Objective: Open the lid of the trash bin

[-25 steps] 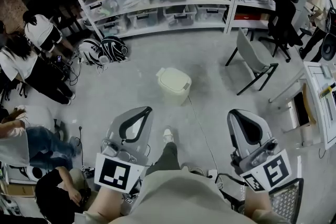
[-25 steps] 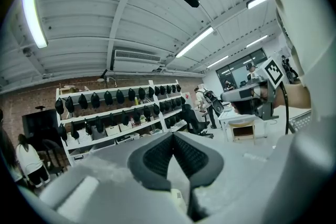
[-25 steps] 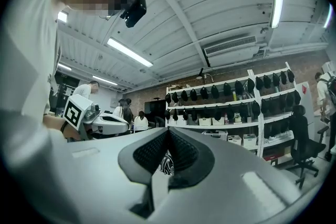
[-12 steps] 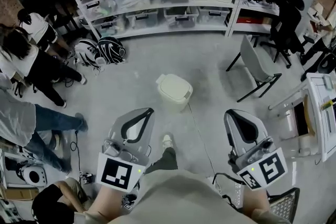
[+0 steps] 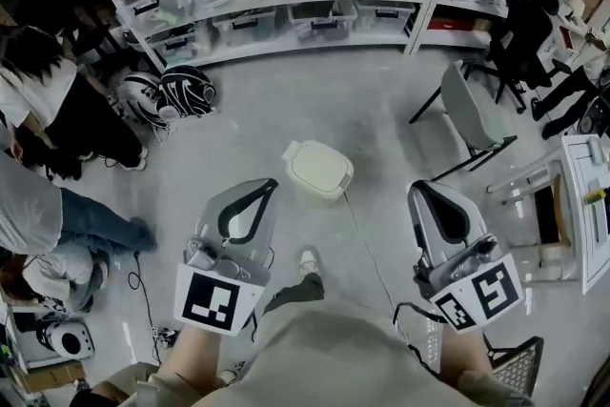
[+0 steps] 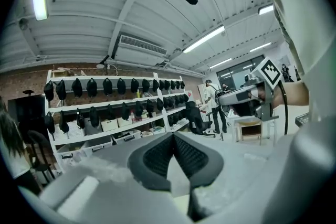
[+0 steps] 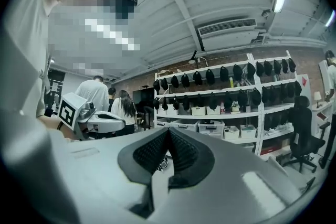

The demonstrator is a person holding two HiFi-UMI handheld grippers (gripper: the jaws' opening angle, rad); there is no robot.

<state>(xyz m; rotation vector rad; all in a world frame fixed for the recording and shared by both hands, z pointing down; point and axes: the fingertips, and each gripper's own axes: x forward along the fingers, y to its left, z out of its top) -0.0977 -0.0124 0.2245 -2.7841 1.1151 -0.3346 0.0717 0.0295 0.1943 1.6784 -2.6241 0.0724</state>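
left gripper [image 5: 269,185] jaws pressed together, nothing in them, right gripper [image 5: 416,190] the same, cream trash bin [image 5: 319,169] on floor [image 5: 286,100] ahead, between both grippers, untouched, lid down

Readable text: none.
Left hand-held gripper [image 5: 267,189] cube: black-and-white square marker, no letters.
Right hand-held gripper [image 5: 420,192] cube: the same.
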